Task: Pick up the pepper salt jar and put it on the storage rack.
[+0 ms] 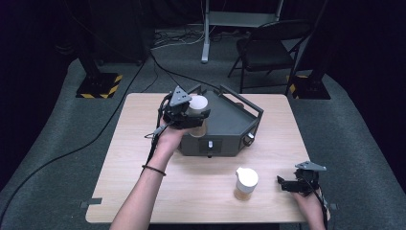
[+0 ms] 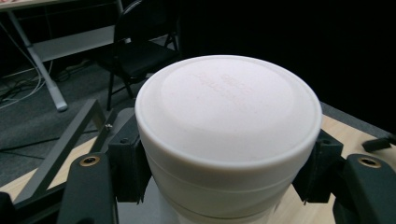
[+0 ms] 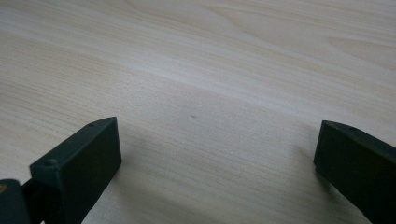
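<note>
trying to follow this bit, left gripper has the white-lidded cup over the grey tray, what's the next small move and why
Probably carry the cup on toward the table beside the other cup. The left gripper is clamped on it just under the lid, above the front left corner of the tray, while the right gripper rests open on the wood.

Jar [image 2: 228,135] base cut off, btm edge
</note>
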Demonstrator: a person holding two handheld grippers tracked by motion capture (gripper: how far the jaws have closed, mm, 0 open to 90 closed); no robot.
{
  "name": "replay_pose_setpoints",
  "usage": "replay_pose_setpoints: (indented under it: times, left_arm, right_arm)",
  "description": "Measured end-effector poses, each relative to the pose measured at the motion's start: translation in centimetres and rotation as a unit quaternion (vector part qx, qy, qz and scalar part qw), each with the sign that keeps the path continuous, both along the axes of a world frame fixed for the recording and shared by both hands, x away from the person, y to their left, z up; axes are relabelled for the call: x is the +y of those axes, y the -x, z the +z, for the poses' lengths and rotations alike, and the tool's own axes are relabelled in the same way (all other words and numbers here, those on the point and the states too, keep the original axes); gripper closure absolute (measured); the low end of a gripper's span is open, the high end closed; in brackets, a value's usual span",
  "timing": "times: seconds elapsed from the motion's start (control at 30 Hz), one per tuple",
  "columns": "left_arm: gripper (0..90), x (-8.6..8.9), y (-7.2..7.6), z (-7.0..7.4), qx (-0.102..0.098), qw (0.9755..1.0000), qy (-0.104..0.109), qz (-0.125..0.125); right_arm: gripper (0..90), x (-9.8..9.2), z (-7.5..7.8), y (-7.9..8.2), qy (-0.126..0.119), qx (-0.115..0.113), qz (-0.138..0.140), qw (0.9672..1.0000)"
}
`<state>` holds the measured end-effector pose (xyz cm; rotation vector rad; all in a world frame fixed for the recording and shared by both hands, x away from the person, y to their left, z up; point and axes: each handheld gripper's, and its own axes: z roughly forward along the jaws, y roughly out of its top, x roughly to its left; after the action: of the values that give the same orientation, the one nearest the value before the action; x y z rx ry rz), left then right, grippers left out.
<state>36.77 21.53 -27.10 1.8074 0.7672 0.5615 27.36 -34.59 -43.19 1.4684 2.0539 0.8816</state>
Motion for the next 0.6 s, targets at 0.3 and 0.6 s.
replay_pose_setpoints:
  times: [0.3, 0.6]
  left_arm:
    - [33.2, -1.6, -1.7, -0.6, 0.003, 0.9992, -0.005, 0.039]
    - [33.2, -2.6, -2.9, -1.0, 0.02, 0.9982, -0.019, 0.053]
  right_arm:
    - [0.0, 0.0, 0.0, 0.0, 0.0, 0.0, 0.002, 1.0]
    - [0.0, 0.0, 0.0, 0.0, 0.0, 0.0, 0.003, 1.0]
